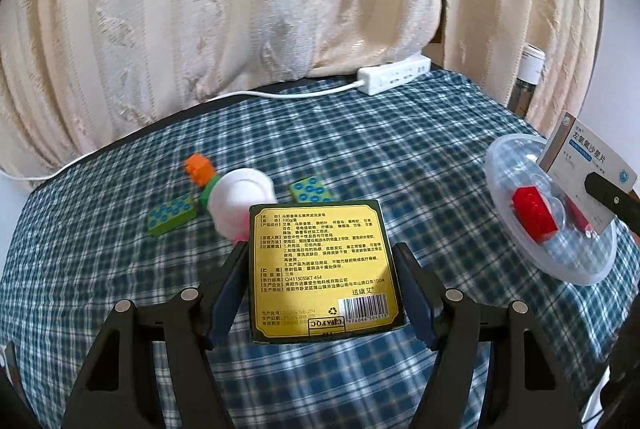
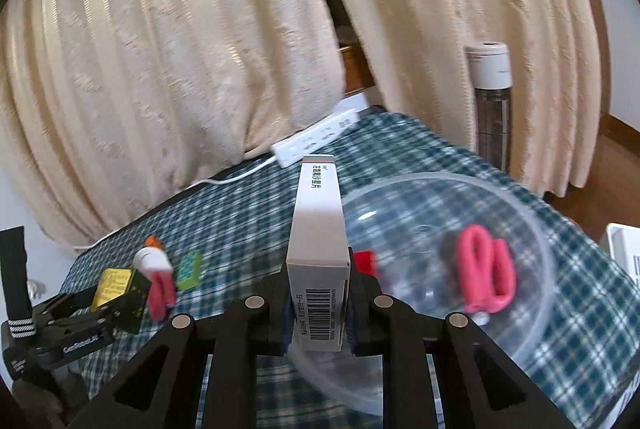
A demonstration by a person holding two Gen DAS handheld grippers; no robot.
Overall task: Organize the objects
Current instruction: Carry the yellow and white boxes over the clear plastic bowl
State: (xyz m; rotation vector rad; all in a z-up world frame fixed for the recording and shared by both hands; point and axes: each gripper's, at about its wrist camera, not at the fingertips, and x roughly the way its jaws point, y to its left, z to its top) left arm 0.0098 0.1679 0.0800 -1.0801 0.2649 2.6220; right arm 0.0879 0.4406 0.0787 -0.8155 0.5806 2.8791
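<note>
Two boxes: both light, stiff card; you hold each by its flat sides.
left gripper [image 1: 320, 285]: fingers pinching gold box [image 1: 322, 269].
right gripper [image 2: 318, 303]: clamped on white box [image 2: 318, 241].

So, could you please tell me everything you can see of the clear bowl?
The clear bowl is round, shallow and see-through, plastic by the look of it, with a wide flat rim. It sits upright on the checked cloth near the table's right edge. Inside lie a red brick and a pink folded item. The right claw holds a white box over the bowl's near side; whether the box touches it, I cannot tell.
</note>
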